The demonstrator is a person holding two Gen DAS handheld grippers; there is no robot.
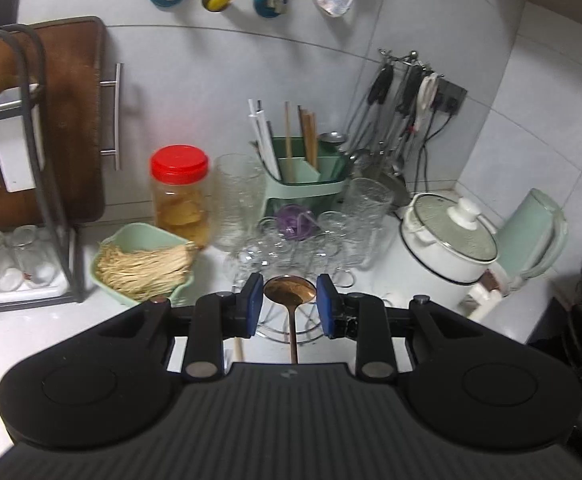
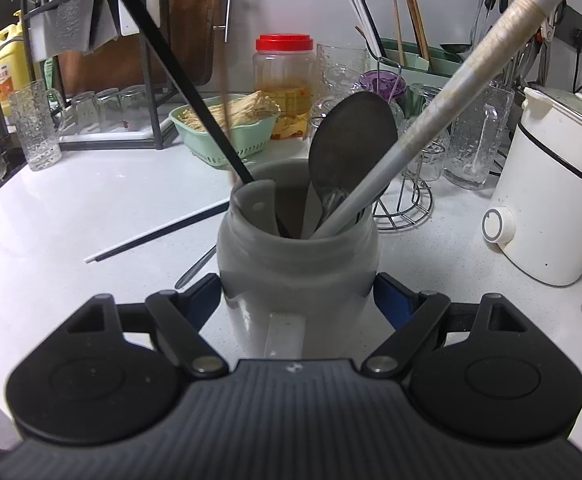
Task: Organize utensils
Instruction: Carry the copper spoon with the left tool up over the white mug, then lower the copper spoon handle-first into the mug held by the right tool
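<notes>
The left gripper (image 1: 289,304) has its blue fingers (image 1: 253,304) partly closed, one on each side of the bowl of the copper spoon (image 1: 290,290). They seem to pinch it by its rim, with the handle trailing back beneath the gripper. That is a thin, slippery hold, so it wants steady pressure and no quick wrist turns.

The right gripper (image 2: 297,300) has its fingers (image 2: 391,300) clamped on the body of the grey jar (image 2: 297,252), which stands on the worktop (image 2: 71,220). From that side the spoon is only a brown blur hanging near the jar's left rim, so I cannot tell whether its tip is inside.

The jar already holds a dark ladle (image 2: 351,132), a long white-handled tool (image 2: 471,68) and a black stick (image 2: 179,80). The free gap looks to be at the left of the mouth. I would bring the handle down there near upright, brace the jar, and let go only once it is well in
</notes>
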